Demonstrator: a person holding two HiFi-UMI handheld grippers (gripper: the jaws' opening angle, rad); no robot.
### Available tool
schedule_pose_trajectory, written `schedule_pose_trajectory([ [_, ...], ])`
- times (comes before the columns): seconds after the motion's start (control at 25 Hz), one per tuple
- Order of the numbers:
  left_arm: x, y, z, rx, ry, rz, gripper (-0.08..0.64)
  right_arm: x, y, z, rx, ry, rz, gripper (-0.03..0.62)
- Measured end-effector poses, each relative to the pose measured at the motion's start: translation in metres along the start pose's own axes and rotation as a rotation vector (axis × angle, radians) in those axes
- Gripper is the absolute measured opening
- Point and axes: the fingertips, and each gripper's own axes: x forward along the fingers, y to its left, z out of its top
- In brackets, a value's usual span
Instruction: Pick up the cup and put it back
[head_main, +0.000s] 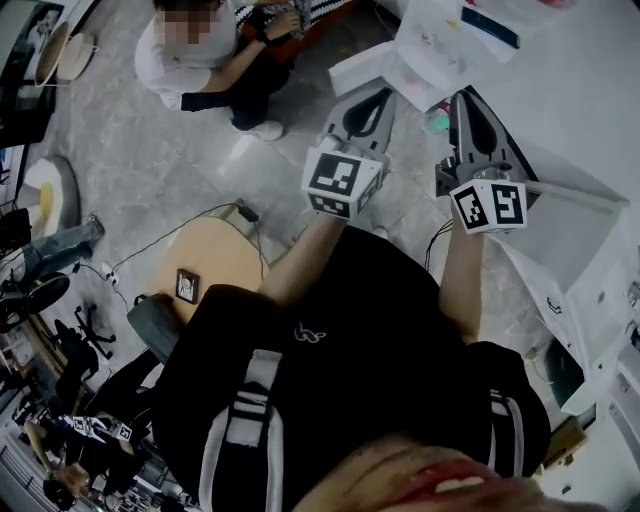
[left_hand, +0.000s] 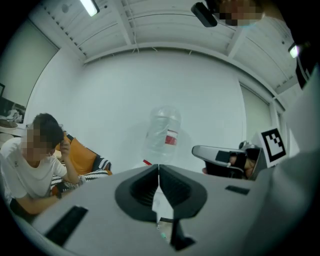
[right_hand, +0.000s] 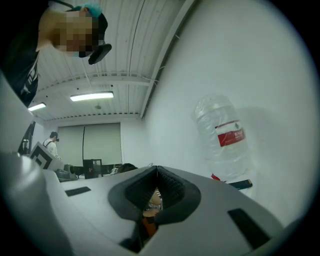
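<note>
The left gripper (left_hand: 158, 169) and the right gripper (right_hand: 157, 171) are both held raised and clenched on nothing, probably just waiting. I can make out no cup, only a clear bottle (left_hand: 162, 132) at twelve o'clock of the left jaws.

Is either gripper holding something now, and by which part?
Nothing is held. The left gripper and the right gripper both have their jaws closed together, with nothing between them.
</note>
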Motion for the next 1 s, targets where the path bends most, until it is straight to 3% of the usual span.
schedule_pose_trajectory([
  [0.16,0.015,0.032,-0.003,-0.008,0.044,-0.038,0.014,0.039,0.000,0.001,-0.001,0.001,-0.019,0.011],
  [0.4,0.038,0.070,0.003,0.012,0.043,-0.073,0.014,0.073,0.009,-0.011,-0.007,0.024,-0.051,0.011],
  [0.68,0.070,0.074,-0.011,0.051,0.078,-0.088,0.014,0.097,-0.008,-0.032,-0.007,0.047,-0.049,0.011],
  [1.0,0.119,0.072,-0.055,0.082,0.125,-0.032,0.014,0.109,-0.054,-0.076,0.017,0.076,0.002,0.011],
])
